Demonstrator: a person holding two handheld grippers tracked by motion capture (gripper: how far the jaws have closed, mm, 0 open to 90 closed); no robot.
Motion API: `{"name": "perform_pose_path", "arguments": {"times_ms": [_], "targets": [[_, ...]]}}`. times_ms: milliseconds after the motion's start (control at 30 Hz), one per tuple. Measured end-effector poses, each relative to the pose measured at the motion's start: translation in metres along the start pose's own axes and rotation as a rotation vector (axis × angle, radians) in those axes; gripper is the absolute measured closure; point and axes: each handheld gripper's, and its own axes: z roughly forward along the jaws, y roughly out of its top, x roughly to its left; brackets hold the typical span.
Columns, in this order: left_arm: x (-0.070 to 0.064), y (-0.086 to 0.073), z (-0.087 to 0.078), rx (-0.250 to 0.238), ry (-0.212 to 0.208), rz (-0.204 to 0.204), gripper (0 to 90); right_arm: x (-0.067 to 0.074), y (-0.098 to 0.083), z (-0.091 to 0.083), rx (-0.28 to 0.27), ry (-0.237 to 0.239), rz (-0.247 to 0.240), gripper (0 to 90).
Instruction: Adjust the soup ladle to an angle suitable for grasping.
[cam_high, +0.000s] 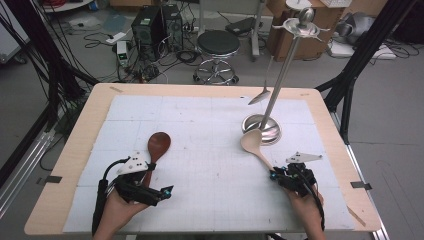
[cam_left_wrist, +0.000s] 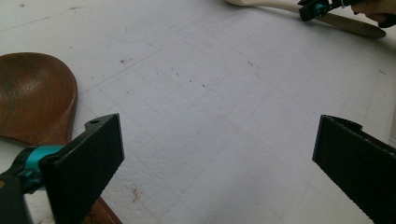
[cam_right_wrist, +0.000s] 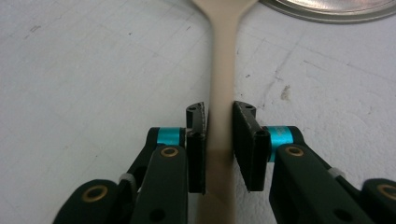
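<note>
Item: pale wooden spoon (cam_high: 256, 146), lying flat on the white mat (cam_high: 200, 150) of the counter (cam_high: 75, 150), right half; bowl touching or just beside the round steel base of the utensil stand (cam_high: 280, 80), handle running back toward the person. Right tongs (cam_right_wrist: 219, 140): set astride the handle partway along it, one black pad at each side, left pad against the wood, right pad touching or a hair off; grasping the spoon handle, tongs low over the mat. Item: dark wooden spoon (cam_high: 157, 147), left half of the mat, bowl away from the person, handle under the left tongs (cam_high: 167, 190). Left tongs: released, jaws wide apart over bare mat, dark spoon beside the left jaw, not between them. Item: metal spatula (cam_high: 262, 92) hanging from the stand's upper ring
</note>
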Motion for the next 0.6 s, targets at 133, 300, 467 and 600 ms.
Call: {"name": "perform_pose_path", "arguments": {"times_ms": [133, 300, 467, 600], "targets": [[0.001, 0.000, -0.001, -0.004, 0.003, -0.003, 2.6, 0.002, 0.001, 0.000, 0.008, -0.003, -0.030, 78.1], [0.002, 0.000, -0.002, 0.000, 0.009, 0.001, 2.6, 0.002, 0.002, 0.001, 0.003, 0.028, -0.039, 78.2], [0.001, 0.000, -0.002, -0.010, 0.006, -0.007, 2.6, 0.007, 0.005, 0.002, 0.011, 0.060, -0.076, 78.3], [0.001, 0.001, -0.003, -0.009, 0.005, -0.003, 2.6, 0.012, 0.010, 0.001, -0.002, 0.103, -0.090, 78.3]]}}
